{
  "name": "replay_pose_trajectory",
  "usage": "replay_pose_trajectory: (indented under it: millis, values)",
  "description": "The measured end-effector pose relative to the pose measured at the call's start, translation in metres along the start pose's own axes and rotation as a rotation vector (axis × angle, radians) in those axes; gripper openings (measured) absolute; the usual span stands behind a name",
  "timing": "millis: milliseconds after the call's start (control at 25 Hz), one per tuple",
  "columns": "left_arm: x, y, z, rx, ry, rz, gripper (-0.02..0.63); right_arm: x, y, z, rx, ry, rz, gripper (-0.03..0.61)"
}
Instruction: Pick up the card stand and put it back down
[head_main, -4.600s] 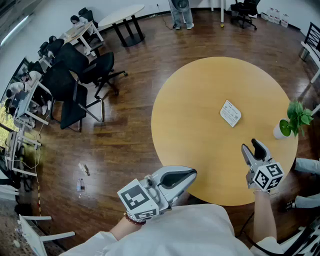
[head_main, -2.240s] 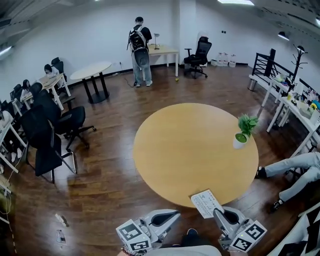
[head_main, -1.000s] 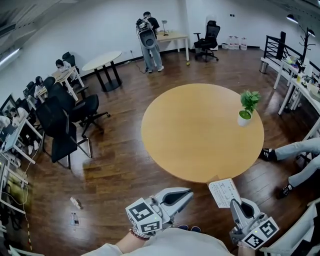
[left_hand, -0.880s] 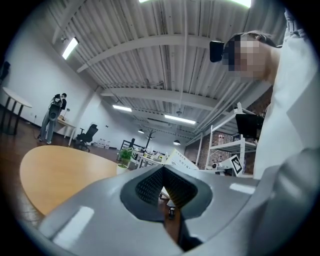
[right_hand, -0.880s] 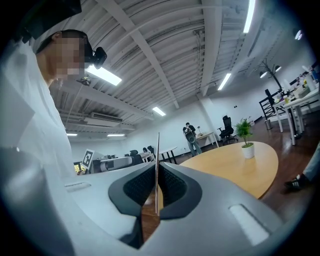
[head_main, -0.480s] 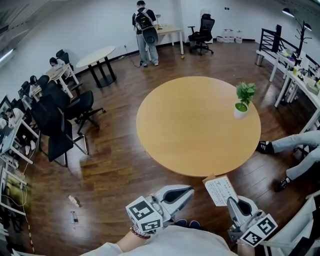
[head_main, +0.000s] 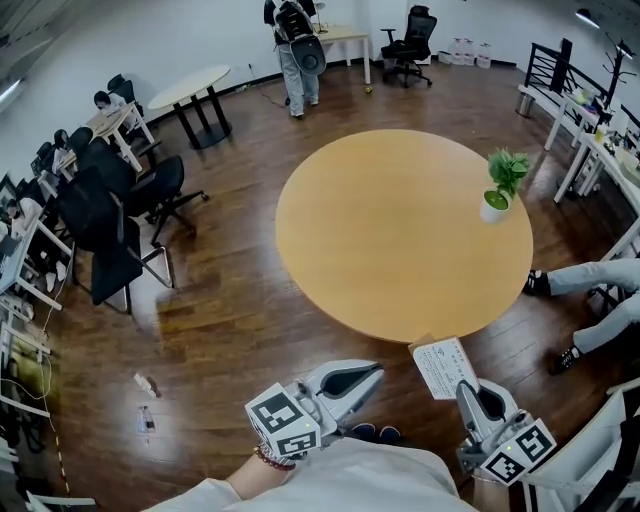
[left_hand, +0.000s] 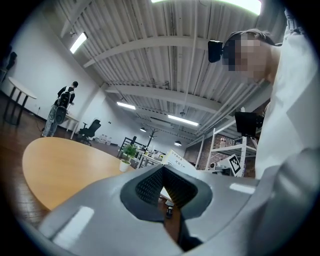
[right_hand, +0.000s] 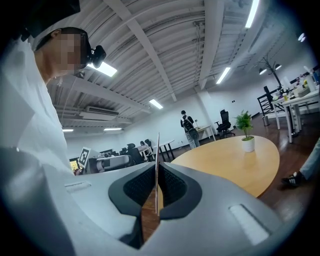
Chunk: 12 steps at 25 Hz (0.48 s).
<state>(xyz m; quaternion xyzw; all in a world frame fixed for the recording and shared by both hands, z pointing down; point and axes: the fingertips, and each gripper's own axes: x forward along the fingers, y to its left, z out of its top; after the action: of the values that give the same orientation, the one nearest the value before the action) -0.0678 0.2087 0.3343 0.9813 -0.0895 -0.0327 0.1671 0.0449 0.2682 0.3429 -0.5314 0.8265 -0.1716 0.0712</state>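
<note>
The card stand (head_main: 444, 366), a white printed card, hangs in the air just off the near edge of the round wooden table (head_main: 400, 230). My right gripper (head_main: 471, 392) is shut on its lower edge. In the right gripper view the card stand (right_hand: 157, 165) shows edge-on, pinched between the dark pads of the right gripper (right_hand: 156, 200). My left gripper (head_main: 372, 374) is shut and holds nothing, low at the left beside my body. In the left gripper view the card stand (left_hand: 176, 159) rises beyond the closed tips of the left gripper (left_hand: 164, 172).
A small potted plant (head_main: 500, 185) stands on the table's far right. A seated person's legs (head_main: 590, 280) stretch out to the right of the table. Office chairs (head_main: 120, 230) and desks line the left; a person (head_main: 295, 35) stands at the back.
The card stand lay on the table several seconds ago; now it is lifted in my right gripper off the near edge. Over the last second it has barely moved.
</note>
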Motion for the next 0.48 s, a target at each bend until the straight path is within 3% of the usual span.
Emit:
replay_pose_trajectory:
  millis: [240, 480]
  values:
    - [0.012, 0.048, -0.006, 0.067, 0.067, 0.008, 0.002, 0.054, -0.036, -0.008, 0.022, 0.012, -0.010, 0.021]
    - [0.073, 0.071, 0.018, 0.023, 0.062, -0.033, 0.002, 0.086, -0.115, 0.028, 0.039, 0.041, -0.057, 0.021]
